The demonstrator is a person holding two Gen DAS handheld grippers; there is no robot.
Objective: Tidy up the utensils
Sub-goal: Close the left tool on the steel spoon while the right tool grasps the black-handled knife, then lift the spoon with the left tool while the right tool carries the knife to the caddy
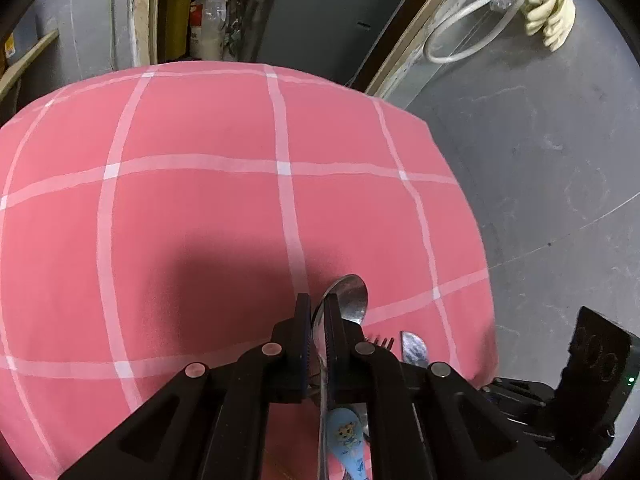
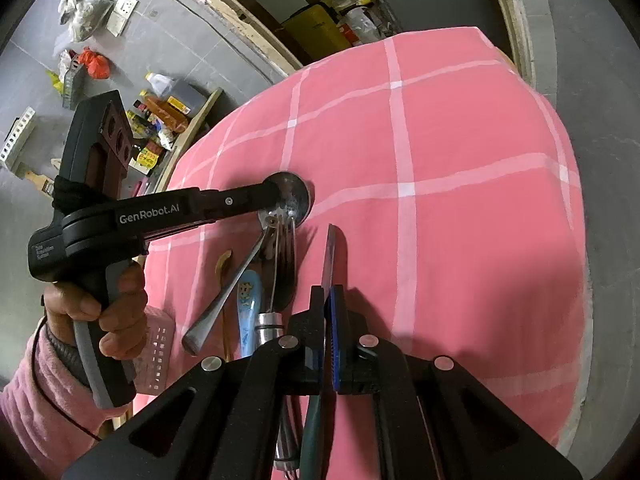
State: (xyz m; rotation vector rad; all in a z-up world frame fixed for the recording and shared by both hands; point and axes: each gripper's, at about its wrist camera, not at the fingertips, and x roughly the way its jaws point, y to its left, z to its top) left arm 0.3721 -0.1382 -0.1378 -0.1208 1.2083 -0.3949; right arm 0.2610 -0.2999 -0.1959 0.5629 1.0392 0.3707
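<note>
Left wrist view: the left gripper point(image 1: 318, 320) is pinching the metal spoon point(image 1: 348, 294) edge-on between its fingers, the bowl jutting past the tips over the pink checked cloth point(image 1: 192, 208). Only fork tines point(image 1: 380, 342) and a knife tip point(image 1: 414, 346) are peeking out to the right of the fingers; the right gripper's body is showing at the lower right edge.

Right wrist view: this one is showing the whole cluster, namely the spoon point(image 2: 286, 200) gripped at its bowl end by the left gripper point(image 2: 268, 204), its handle slanting down and left, and the person's left hand point(image 2: 100, 308) wrapping the grip.

Right gripper: the right gripper point(image 2: 332, 300) is clamping a knife point(image 2: 331, 260) with its blade standing on edge and pointing away from the camera.

Knife relative to fork: the blade is sitting just right of the fork point(image 2: 284, 256).

Other utensils: a blue cartoon-print spoon point(image 2: 248, 300) is lying between the metal spoon's handle and the fork; a thin wooden utensil point(image 2: 224, 264) is lying further left.

Nearby: a pink perforated basket point(image 2: 158, 344) is sitting at the cloth's left edge, near the hand.

Floor: bottles and bags point(image 2: 160, 120) are lying beyond the table.
</note>
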